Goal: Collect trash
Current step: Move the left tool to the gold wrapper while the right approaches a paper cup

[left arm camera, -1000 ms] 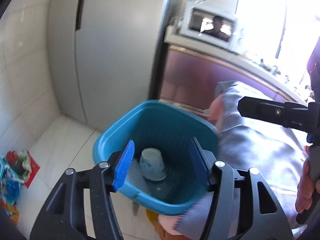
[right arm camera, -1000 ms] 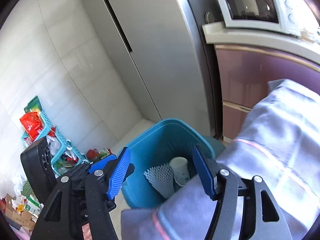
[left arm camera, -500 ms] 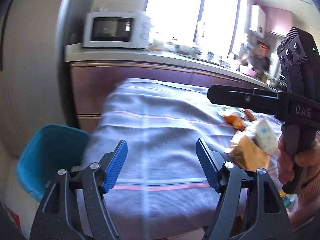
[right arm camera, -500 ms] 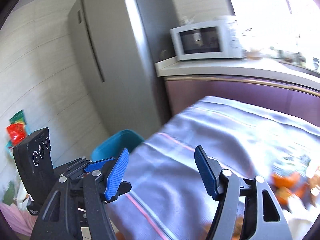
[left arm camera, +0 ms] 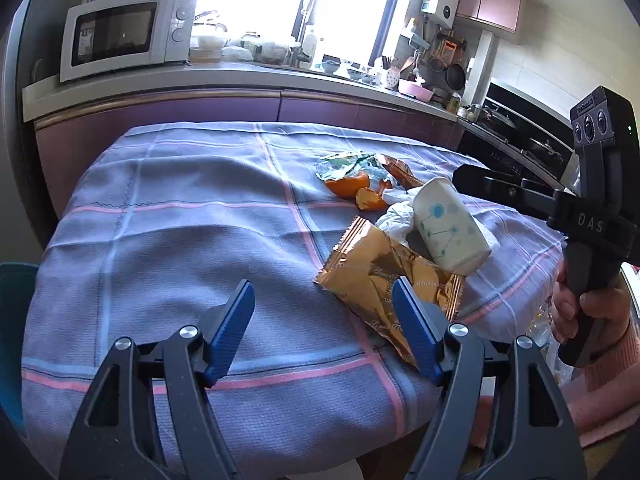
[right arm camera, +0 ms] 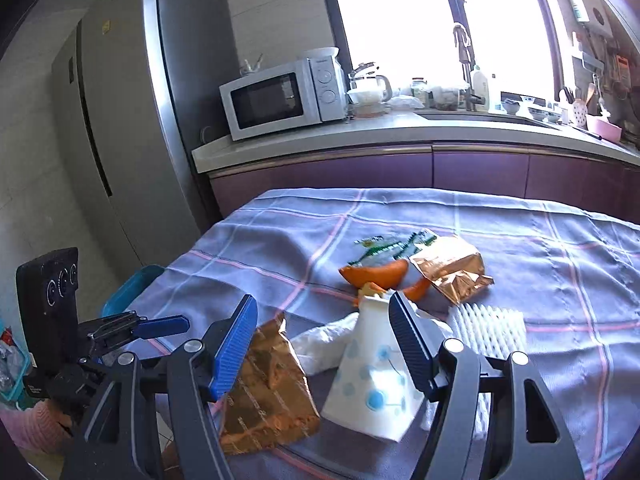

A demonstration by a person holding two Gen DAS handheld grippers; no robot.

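Left tongs (left arm camera: 322, 312) spread, jaws just been opening with nothing between them, low centre over the checked-cloth tabletop (left arm camera: 168, 216); gold snack wrapper (left arm camera: 380, 276) and tipped paper cup (left arm camera: 448, 228) right of centre, orange peel (left arm camera: 352, 186) behind; right tongs (right arm camera: 322, 342) spread, empty, cup (right arm camera: 372, 384) just beyond.

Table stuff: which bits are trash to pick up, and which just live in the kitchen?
Trash: paper cup, gold wrapper, orange peel, tissue, white foam net.
Just there: microwave, fridge, tablecloth.
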